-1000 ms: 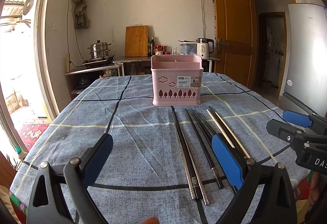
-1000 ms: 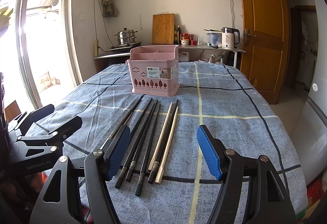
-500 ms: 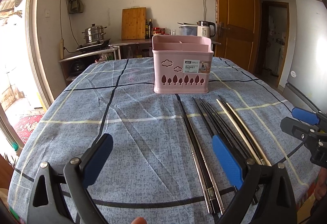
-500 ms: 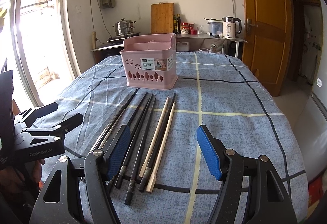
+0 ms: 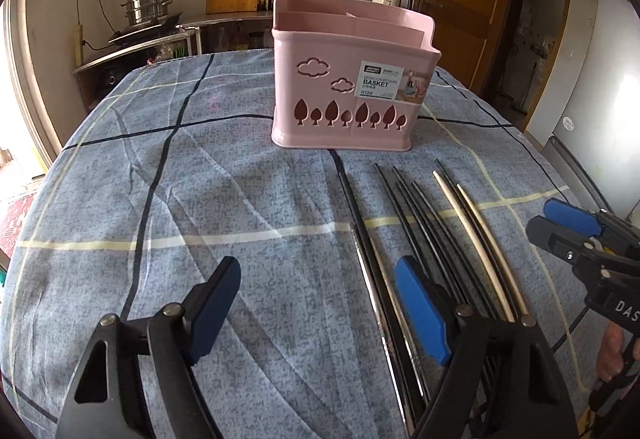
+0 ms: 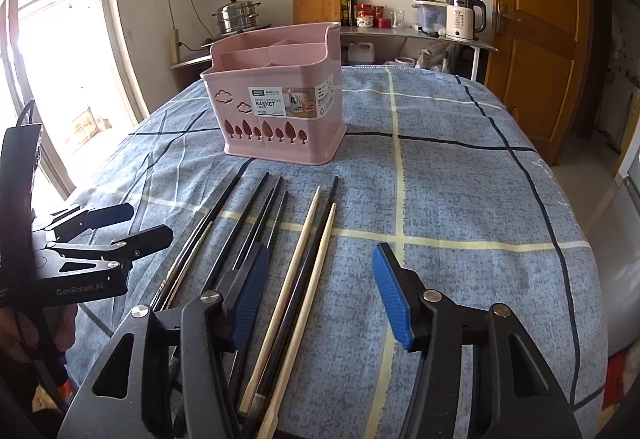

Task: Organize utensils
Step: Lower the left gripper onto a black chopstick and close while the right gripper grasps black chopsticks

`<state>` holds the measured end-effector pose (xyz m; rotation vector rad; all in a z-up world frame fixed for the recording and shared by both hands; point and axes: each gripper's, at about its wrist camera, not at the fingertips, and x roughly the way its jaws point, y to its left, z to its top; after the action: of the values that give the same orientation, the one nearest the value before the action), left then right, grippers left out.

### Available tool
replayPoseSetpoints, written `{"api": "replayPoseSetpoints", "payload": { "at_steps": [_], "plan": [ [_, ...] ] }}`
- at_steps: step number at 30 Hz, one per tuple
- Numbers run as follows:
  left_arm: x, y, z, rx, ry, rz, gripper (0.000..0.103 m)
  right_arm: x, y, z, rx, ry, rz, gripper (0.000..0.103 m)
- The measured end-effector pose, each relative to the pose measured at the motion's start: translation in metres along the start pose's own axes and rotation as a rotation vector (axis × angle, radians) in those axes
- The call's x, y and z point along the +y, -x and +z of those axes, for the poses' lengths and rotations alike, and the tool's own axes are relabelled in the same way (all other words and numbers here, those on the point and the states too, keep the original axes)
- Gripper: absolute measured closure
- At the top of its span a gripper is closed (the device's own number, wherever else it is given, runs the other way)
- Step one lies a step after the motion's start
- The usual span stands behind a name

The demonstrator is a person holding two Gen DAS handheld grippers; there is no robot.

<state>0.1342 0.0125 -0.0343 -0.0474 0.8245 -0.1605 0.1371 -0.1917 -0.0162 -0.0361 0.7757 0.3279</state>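
Table (image 5: 240, 199) under a blue-grey checked cloth fills both views. Only the right wrist view shows the bright doorway at 9 o'clock; only the left wrist view shows the white fridge (image 5: 600, 87) at 3 o'clock.

Pink basket (image 5: 348, 87), upright at 12 o'clock, divided inside, cloud and tree cut-outs, "BASKET" label.

Left tongs (image 5: 316, 303): spread, jaws just been closing, only cloth between them; right pad over the steel chopsticks (image 5: 384, 299).

Right tongs (image 6: 320, 291): spread, just been closing, straddling the pale wooden chopsticks (image 6: 308, 239) without touching them that I can tell.

Chopsticks lie side by side at 6 o'clock from the basket: steel pair, black chopsticks (image 6: 256, 223), wooden pair with one dark stick between.
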Motion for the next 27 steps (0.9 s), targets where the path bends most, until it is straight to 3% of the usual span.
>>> {"api": "replayPoseSetpoints", "payload": {
  "at_steps": [5, 15, 27],
  "plan": [
    [-0.001, -0.02, 0.019, 0.029, -0.005, 0.002, 0.033, -0.006, -0.026, 0.013, 0.059, -0.021, 0.006, 0.067],
    [-0.009, -0.055, 0.043, 0.104, -0.033, -0.054, 0.067, -0.014, -0.065, 0.043, 0.118, -0.03, 0.043, 0.079],
    [-0.019, -0.072, 0.052, 0.147, -0.071, -0.032, 0.083, -0.013, -0.104, 0.055, 0.206, -0.018, 0.03, 0.09]
  ]
}}
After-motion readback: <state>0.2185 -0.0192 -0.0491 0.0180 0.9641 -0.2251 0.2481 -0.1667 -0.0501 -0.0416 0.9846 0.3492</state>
